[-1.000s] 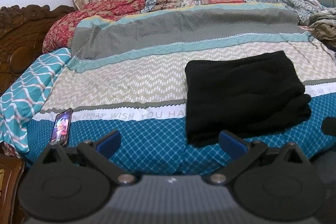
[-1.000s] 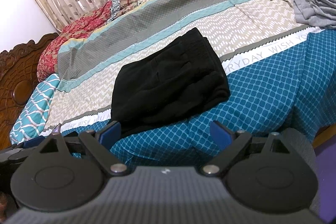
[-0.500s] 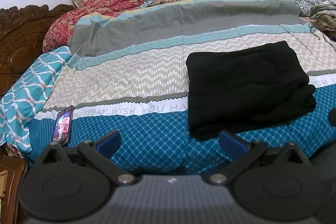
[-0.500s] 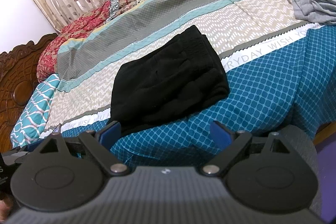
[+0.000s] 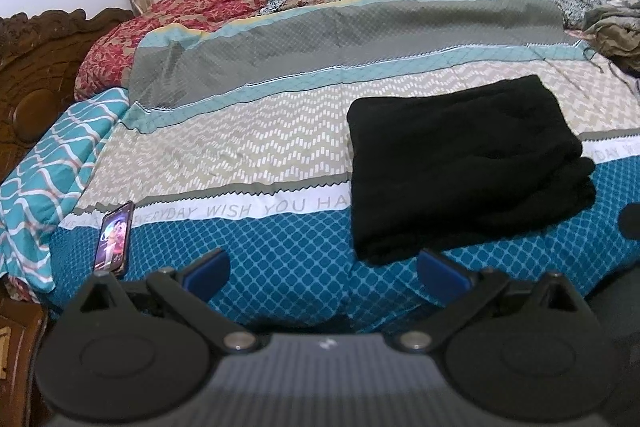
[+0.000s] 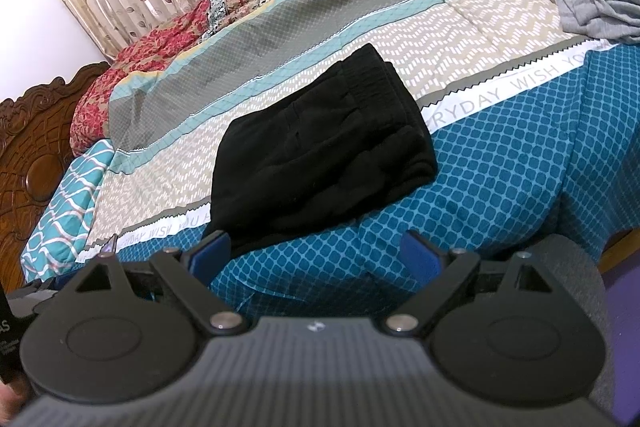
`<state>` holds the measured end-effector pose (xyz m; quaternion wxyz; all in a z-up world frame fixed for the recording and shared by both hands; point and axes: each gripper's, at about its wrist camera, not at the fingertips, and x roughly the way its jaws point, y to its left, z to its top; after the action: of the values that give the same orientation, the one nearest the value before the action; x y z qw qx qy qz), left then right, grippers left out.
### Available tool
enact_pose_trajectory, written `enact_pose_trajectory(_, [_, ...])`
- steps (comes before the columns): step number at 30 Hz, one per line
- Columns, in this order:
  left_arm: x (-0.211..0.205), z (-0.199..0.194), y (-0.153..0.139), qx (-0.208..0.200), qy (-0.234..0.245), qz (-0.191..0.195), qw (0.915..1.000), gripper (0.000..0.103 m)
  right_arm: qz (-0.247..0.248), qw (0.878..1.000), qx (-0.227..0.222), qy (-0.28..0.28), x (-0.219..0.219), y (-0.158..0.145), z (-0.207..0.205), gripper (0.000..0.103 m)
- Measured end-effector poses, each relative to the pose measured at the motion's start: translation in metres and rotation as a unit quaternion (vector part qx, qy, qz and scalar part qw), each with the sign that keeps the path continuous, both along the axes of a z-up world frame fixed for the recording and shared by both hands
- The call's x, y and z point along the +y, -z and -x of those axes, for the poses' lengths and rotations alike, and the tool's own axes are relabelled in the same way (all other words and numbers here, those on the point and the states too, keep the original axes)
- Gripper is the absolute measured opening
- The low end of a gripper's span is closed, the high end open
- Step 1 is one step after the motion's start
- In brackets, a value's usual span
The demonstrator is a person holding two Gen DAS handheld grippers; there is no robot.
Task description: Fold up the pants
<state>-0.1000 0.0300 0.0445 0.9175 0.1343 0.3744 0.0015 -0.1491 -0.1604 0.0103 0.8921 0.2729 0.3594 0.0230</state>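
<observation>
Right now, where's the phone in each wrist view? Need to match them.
Left wrist: phone lower left, on the bedspread's lettered white band, above the left finger.
Right wrist: only its tip shows at lower left.
Shared landmark: folded black pants.

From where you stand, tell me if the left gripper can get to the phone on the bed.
Probably yes. The left gripper is open and holds nothing, and the phone lies on the bedspread near its left finger, with only bare cover between them. The folded black pants lie off to the other side.

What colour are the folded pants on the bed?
Black pants, clearest in the right wrist view.
</observation>
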Motion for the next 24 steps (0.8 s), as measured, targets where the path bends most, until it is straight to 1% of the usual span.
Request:
enact_pose_trajectory(5, [0.0004, 0.0027, -0.0060, -0.008, 0.007, 0.014, 0.9999, 0.103, 0.001, 1.000, -0.001, 0.001, 0.0004, -0.0005, 0.0003, 0.094])
enact_pose_trajectory(8, [-0.0020, 0.0049, -0.0083, -0.008, 0.009, 0.006, 0.9999, 0.103, 0.002, 1.000, -0.004, 0.001, 0.0004, -0.0019, 0.0008, 0.094])
enact_pose_trajectory(16, [-0.0045, 0.0061, -0.0092, -0.001, 0.016, 0.002, 0.9999, 0.103, 0.001, 1.000, -0.004, 0.000, -0.0015, -0.0021, 0.0004, 0.094])
enact_pose_trajectory(20, [-0.0061, 0.0066, -0.0091, -0.003, 0.017, -0.006, 0.9998, 0.103, 0.001, 1.000, -0.004, 0.000, -0.0017, -0.0021, 0.0004, 0.094])
enact_pose_trajectory(24, [-0.0062, 0.0039, -0.0054, 0.008, 0.013, -0.011, 0.9998, 0.103, 0.001, 1.000, -0.004, 0.000, -0.0024, -0.0021, 0.0004, 0.094])
